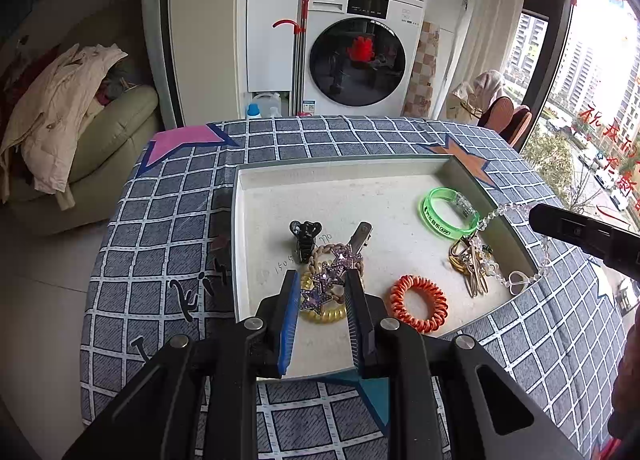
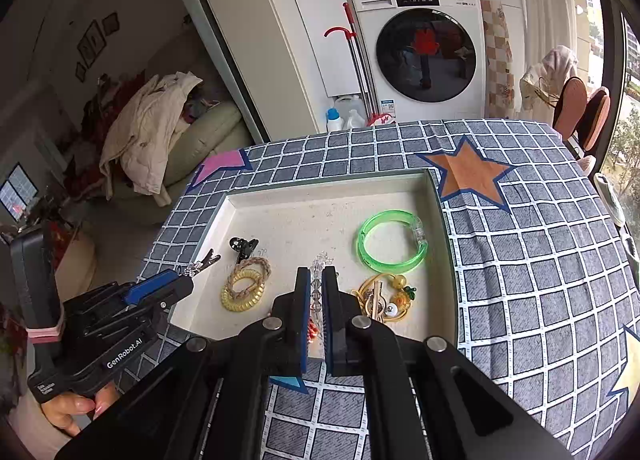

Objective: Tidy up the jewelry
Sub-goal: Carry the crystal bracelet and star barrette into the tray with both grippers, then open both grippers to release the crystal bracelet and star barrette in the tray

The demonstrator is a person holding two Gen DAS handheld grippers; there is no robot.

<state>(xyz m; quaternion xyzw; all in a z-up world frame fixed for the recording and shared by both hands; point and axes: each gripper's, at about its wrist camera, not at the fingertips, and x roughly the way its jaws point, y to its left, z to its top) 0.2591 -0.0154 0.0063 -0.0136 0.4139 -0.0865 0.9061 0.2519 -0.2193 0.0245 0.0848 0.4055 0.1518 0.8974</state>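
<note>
A white tray (image 1: 248, 220) on the checked tablecloth holds the jewelry. My left gripper (image 1: 322, 280) is shut on a purple star hair clip (image 1: 332, 272), held above a braided tie (image 1: 320, 250) and a yellow coil tie (image 1: 324, 314). My right gripper (image 2: 316, 280) is shut on a clear bead necklace (image 2: 318, 290), which hangs in a loop over the tray's right side (image 1: 504, 212). In the tray lie a green bangle (image 1: 448, 212), an orange coil tie (image 1: 418, 302), a black claw clip (image 1: 305, 234) and a gold charm cluster (image 1: 470, 260).
The table (image 2: 520, 260) has a grey checked cloth with an orange star (image 2: 468, 172) and a pink star (image 2: 222, 166). A washing machine (image 2: 424, 52) stands behind it, a sofa with clothes (image 2: 160, 132) at the left, chairs (image 2: 580, 108) at the right.
</note>
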